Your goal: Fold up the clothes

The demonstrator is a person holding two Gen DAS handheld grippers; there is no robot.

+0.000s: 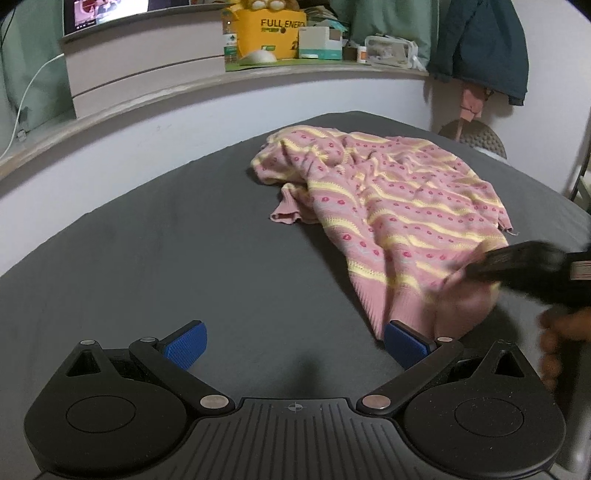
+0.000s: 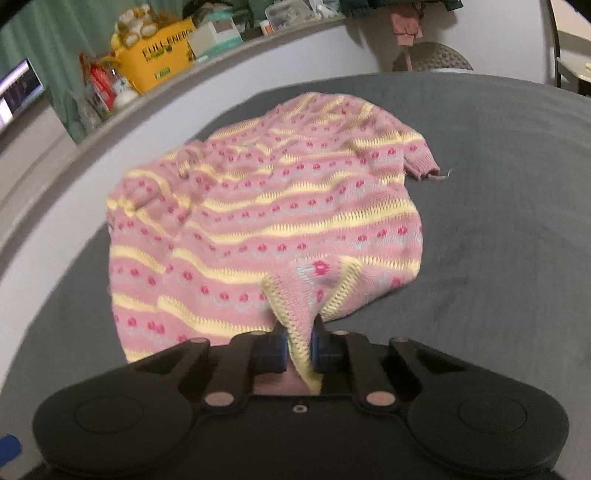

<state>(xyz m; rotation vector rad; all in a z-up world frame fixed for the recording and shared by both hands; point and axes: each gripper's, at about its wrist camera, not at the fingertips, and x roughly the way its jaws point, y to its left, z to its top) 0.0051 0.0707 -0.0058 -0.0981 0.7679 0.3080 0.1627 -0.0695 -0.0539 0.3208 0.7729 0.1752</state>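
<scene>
Our right hand-held gripper [image 2: 298, 349] pinches the sweater's [image 2: 266, 206] near hem, crumpled on the bed [image 2: 498, 184]; the left hand-held gripper [image 1: 293, 345] gapes empty. We risk the loose knit slipping or dragging lopsided.

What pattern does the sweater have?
Pink sweater with yellow stripes and rows of dark pink dots, clearest in the right wrist view.

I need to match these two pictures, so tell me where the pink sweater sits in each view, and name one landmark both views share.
Left wrist view: the pink sweater lies right of centre on the dark bed, its near hem by the right gripper.
Right wrist view: the sweater fills the centre, a fold of it pinched in the right gripper.
Shared landmark: the yellow box on the ledge behind the bed.
</scene>
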